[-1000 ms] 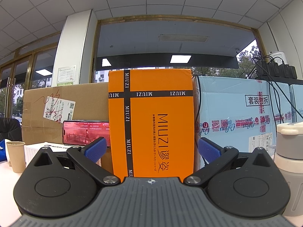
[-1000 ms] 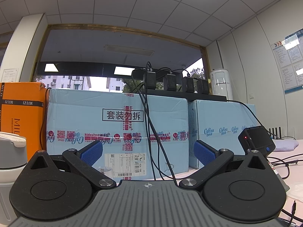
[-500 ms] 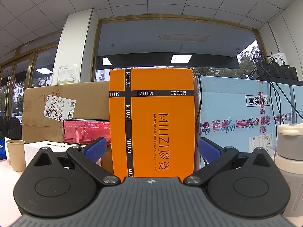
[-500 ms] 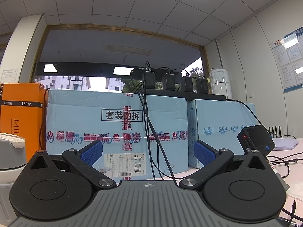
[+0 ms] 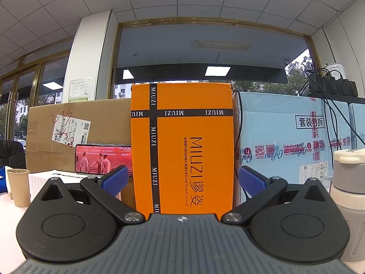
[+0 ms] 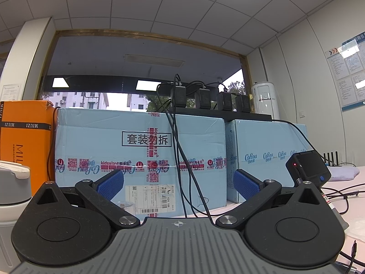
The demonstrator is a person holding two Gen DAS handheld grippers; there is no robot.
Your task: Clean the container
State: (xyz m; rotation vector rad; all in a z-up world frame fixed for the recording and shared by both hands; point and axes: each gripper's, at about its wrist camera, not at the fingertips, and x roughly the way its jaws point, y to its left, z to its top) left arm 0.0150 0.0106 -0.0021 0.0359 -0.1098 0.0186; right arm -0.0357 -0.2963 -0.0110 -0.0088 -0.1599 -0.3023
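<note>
Both claws, the left claw (image 5: 181, 180) and the right claw (image 6: 178, 183), are spread wide and hold nothing. The gray-and-white bottle (image 5: 350, 203) stands on the tabletop (image 5: 6, 219) between them. Best reach slowly and pinch its body. The orange box (image 5: 182, 146) says "MIUZI"; the blue box (image 6: 139, 150) says "kidswant".

My left tool (image 5: 182, 179) is matt black plastic with textured blue pads (image 5: 115, 180); the orange box (image 5: 182, 146) looks smooth card; the cup (image 5: 18, 187) plain paper; the bottle (image 5: 350, 196) matt plastic.
</note>
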